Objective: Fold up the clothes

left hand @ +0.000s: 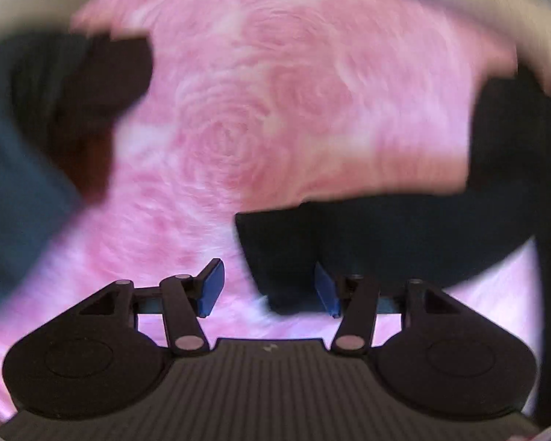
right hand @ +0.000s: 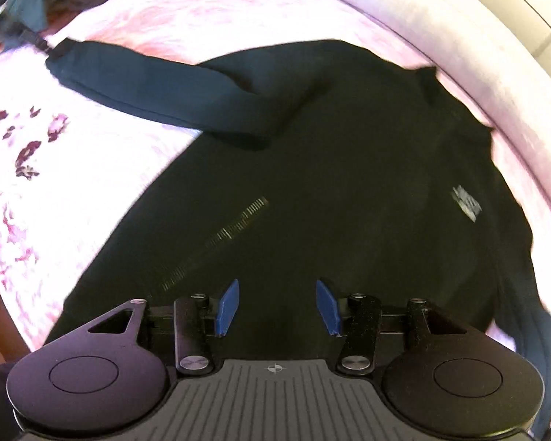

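Sweater [right hand: 312, 169] – one, dark, on pink bedspread [left hand: 257, 110]; both grippers' jaws wide, empty.

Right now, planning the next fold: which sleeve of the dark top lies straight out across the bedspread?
The sleeve at upper left of the right wrist view; the other sleeve hangs by the body's right edge.

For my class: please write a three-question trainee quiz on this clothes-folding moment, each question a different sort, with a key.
1. True or false: the right gripper is clamped on the dark jacket.
2. Multiple choice: the jacket lies on A) a wooden floor, B) a pink floral bedspread, C) a metal rack.
3. Fill in: the jacket's sleeve stretches toward the ____ of the right wrist view.

Key: 1 false, its jaws are apart above the cloth. 2 B. 3 upper left.
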Action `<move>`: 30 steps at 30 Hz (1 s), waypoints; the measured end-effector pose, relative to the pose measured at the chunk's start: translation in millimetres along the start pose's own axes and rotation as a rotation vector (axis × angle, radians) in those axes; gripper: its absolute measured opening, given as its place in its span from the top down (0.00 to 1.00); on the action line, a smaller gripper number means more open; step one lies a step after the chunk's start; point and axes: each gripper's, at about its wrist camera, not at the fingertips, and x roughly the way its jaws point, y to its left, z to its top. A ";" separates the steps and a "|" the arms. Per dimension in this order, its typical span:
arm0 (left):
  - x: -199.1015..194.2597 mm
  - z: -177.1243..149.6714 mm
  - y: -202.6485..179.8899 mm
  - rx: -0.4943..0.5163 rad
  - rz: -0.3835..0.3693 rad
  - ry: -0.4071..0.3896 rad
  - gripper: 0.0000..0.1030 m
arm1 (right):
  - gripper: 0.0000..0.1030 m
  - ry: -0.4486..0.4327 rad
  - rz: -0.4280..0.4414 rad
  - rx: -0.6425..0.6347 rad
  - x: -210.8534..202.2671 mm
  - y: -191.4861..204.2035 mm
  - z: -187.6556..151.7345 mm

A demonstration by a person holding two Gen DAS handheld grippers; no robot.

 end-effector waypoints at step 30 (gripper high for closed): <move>-68.6 11.8 55.2 0.122 0.118 -0.334 0.99 | 0.51 0.019 0.126 0.272 85.8 48.2 112.2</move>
